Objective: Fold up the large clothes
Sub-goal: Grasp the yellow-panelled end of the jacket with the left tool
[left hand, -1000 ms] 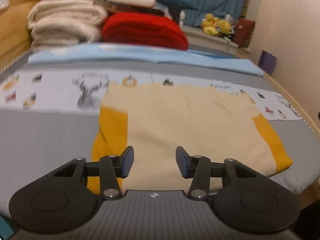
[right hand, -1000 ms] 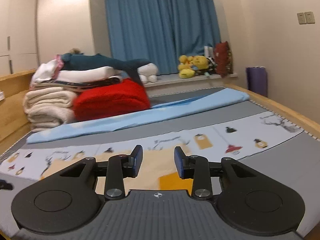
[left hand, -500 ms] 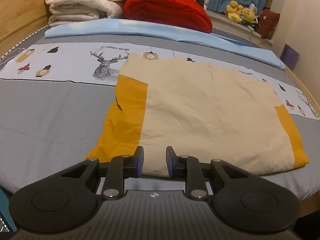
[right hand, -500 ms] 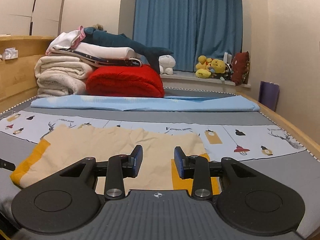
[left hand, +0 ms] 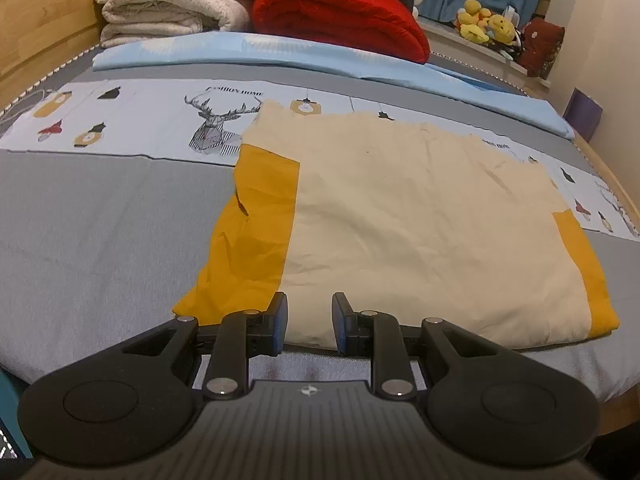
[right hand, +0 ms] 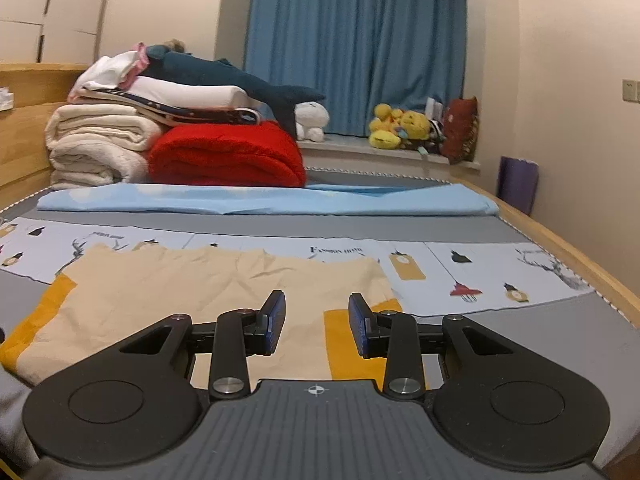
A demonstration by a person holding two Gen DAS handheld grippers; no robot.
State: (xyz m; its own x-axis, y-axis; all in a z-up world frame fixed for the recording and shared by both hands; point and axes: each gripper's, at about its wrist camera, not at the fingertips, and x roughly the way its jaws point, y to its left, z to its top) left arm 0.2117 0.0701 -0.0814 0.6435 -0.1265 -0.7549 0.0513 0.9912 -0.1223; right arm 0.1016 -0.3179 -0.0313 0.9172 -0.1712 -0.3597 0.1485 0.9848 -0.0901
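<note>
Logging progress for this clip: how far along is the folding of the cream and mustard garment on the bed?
Done: the cream garment with mustard-yellow side panels lies flat as a rectangle on the grey bed cover. In hand: nothing; the left gripper and right gripper sit at its near edge, with visible gaps between their fingers. Left: grasping that edge and folding.

Bedroom: bed (left hand: 100, 216), folded blankets (right hand: 224, 152), curtain (right hand: 352, 44)

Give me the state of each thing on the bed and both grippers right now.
Garment: spread flat, wrinkled, near edge at the bed's edge.
Left gripper: jaws apart, over the garment's near edge, holding nothing.
Right gripper: jaws apart, empty.
Red blanket: folded.
White blankets: folded, stacked.
</note>
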